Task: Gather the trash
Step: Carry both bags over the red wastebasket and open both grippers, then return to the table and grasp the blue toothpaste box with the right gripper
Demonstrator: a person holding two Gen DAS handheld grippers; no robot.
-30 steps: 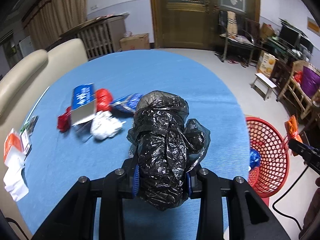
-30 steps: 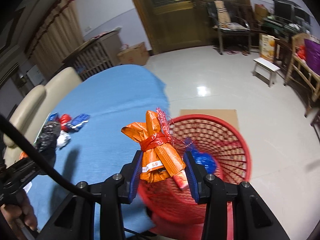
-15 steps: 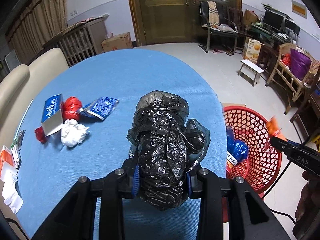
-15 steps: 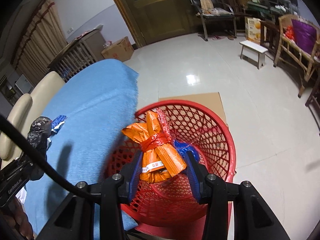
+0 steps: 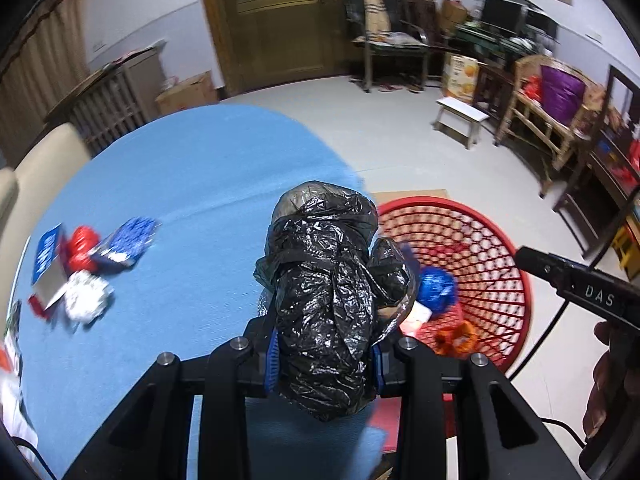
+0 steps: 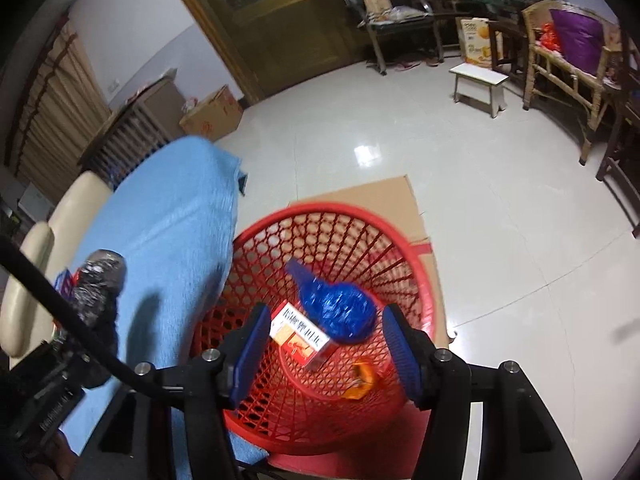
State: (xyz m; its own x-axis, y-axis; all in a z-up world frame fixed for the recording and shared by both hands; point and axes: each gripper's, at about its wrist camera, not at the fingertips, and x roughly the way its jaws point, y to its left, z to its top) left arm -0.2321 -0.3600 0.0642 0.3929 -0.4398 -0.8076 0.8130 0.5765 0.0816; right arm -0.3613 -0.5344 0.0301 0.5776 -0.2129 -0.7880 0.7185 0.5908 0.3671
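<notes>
Only your left wrist view shows the loose scraps at the frame's left on the blue tablecloth. Your left gripper clamps the black bag at centre. Only your right wrist view looks straight into the red basket: your right gripper is opening, nothing between its pads, the orange wrapper lying below them, lower centre.

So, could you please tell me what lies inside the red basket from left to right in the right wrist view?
Red and white box → blue bag → orange wrapper, lowest in the picture.
</notes>
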